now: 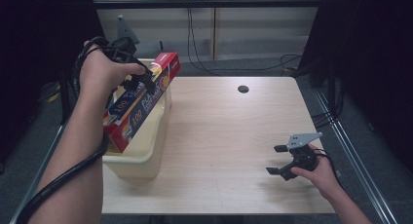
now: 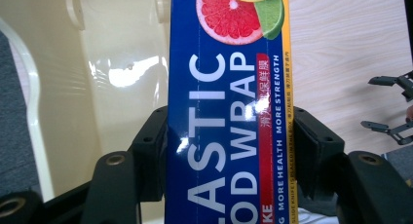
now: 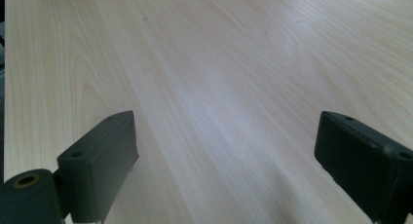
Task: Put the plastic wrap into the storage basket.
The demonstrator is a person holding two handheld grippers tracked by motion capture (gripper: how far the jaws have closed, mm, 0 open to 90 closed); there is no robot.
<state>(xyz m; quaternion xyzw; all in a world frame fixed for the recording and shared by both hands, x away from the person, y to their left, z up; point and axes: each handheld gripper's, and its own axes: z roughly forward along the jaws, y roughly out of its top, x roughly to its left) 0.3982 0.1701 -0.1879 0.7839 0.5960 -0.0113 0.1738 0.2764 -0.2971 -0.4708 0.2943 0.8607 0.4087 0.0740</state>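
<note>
The left gripper point(image 1: 139, 80) is clamping a long plastic wrap box point(image 1: 141, 101) across its width, one jaw pressing on each long side, as the left gripper view shows with the blue printed face point(image 2: 226, 136) running straight out between the jaws. The box is hanging tilted over a cream plastic bin point(image 1: 141, 158), its far red end rising beyond the gripper and past the bin's far rim, its near end dipping down into the bin's opening below the gripper. The bin is sitting at the left edge of the wooden table point(image 1: 224, 131), and its pale inner wall point(image 2: 117, 78) is lying just to one side of the box in the left gripper view. The left hand point(image 1: 100, 70) is arching over the gripper from above, forearm stretching up from the near edge. The right gripper point(image 1: 280, 159) is resting low near the table's near right corner, jaws spread wide and holding nothing, pointing leftward across a broad stretch of bare tabletop point(image 3: 219, 78). The right hand point(image 1: 321, 175) is gripping it from behind.
</note>
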